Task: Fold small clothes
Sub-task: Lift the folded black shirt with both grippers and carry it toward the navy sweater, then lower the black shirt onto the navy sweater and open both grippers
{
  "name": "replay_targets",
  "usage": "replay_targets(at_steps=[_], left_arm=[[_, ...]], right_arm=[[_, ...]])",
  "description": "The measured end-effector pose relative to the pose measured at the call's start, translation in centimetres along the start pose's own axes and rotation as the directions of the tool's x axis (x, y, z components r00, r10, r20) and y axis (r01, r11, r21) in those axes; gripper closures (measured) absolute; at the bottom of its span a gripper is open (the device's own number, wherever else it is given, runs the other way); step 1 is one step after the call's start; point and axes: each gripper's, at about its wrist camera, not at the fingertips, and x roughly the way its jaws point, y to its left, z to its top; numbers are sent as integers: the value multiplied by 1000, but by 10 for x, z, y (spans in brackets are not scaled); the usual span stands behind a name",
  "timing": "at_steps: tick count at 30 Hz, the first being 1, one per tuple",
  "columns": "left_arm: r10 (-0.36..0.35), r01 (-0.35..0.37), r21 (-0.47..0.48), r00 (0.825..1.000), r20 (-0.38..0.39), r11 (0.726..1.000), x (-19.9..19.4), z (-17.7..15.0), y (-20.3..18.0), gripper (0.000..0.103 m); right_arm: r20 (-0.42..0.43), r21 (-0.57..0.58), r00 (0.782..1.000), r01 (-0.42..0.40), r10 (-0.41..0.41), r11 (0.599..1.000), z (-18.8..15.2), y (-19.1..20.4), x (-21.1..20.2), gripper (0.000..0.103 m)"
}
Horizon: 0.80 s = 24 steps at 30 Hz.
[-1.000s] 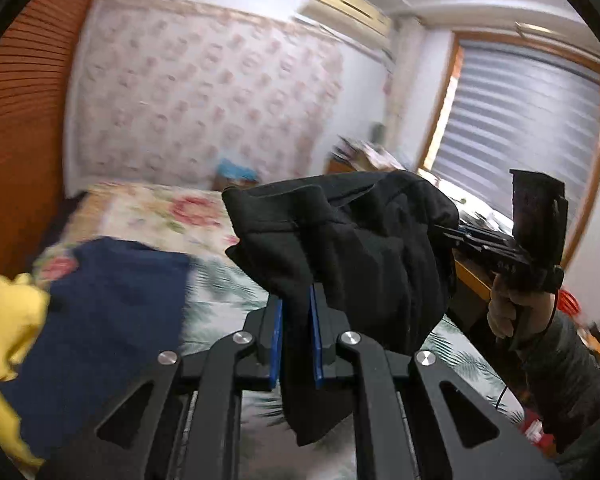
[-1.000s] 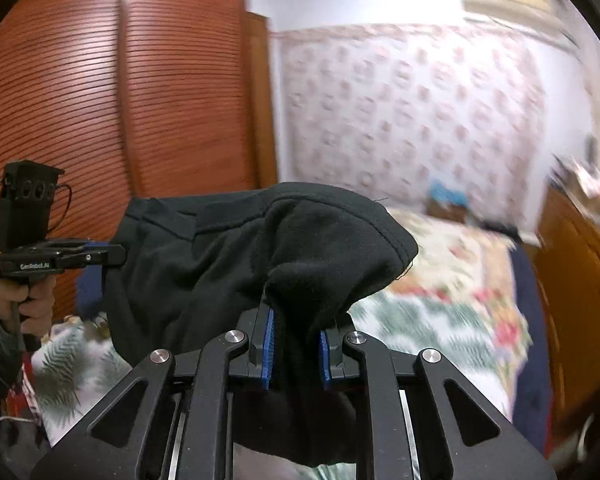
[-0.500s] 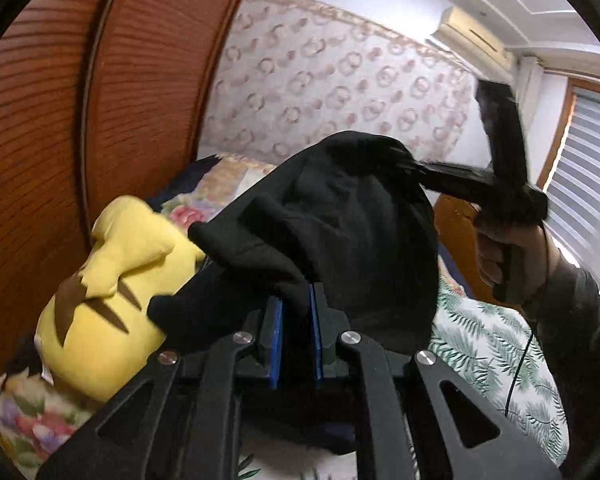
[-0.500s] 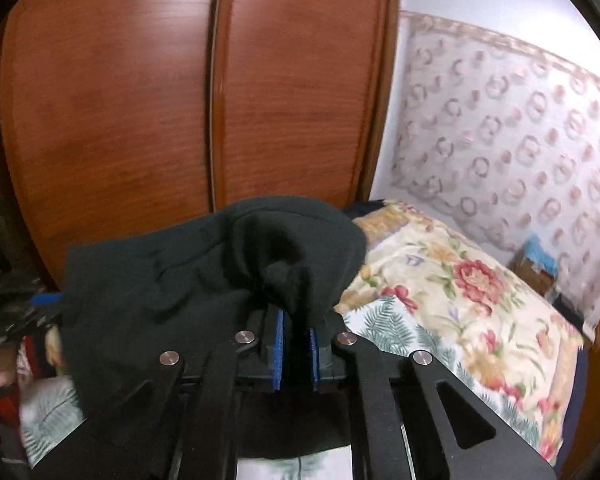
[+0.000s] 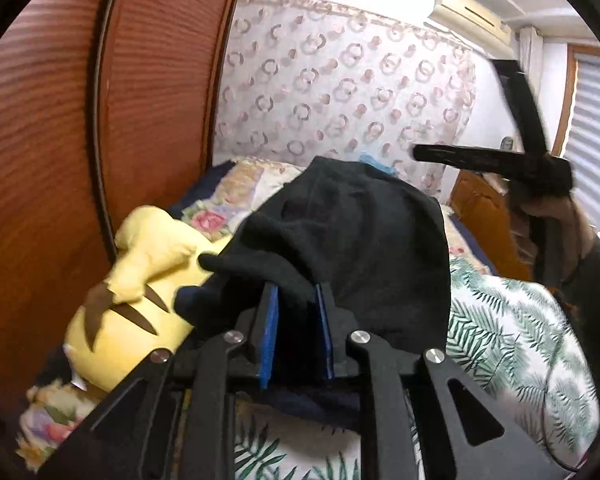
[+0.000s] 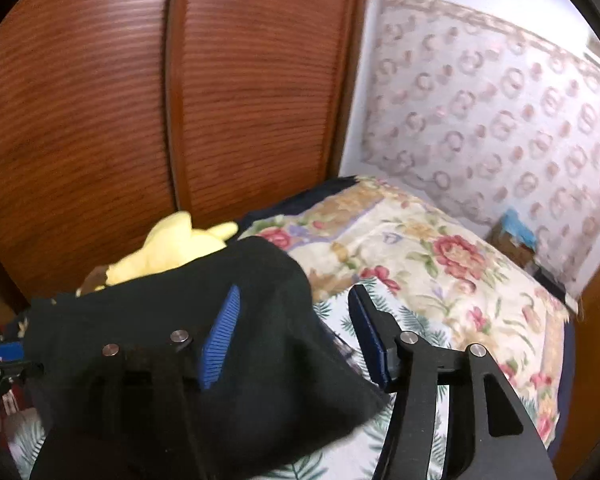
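The left gripper (image 5: 296,320) has a fold of the black garment (image 5: 352,240) between its blue pads (image 5: 269,332); its jaws stand narrow and are opening, and whether the pads still press the cloth cannot be told with certainty. The garment bulges above that gripper and drapes toward the bed (image 5: 512,332), partly covering a yellow plush toy (image 5: 152,280) beside the wooden wardrobe (image 5: 60,140).

The right gripper (image 6: 294,336) stands wide, its jaws opening. The garment (image 6: 180,340) lies over its left finger and across the gap; the right pad (image 6: 366,336) is clear of the cloth. In the left wrist view, the right gripper (image 5: 420,154) is raised beyond the garment, apart from it, held by a hand (image 5: 556,220).
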Motion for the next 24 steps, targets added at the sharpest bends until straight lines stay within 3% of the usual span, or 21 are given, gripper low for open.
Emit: replay_targets(at_steps=[5,11,13,18,24], left_arm=[[34,-36,79,999,28,996,-20,1,-16,83],[21,-26,148,999,32,989,-31,-2,-50,82],[2,-7,161,999,35,987,-35,-4,-63,82],[-38,30,189,998,40,982,-41,-9,-97,80],[-100,90,213,994,38,973,-50,-12,-136,77]], right_arm=[[32,67,999,15,-17,998,-24,-4,-50,40],[46,134,997,58,-65,989,-74,6,-102,39],[61,158,994,81,-92,984,-93,8,-123,36],[99,241,983,124,-151,963,-131,10,-173,16],[105,315,953,240,-285,918,-165,12,-226,14]])
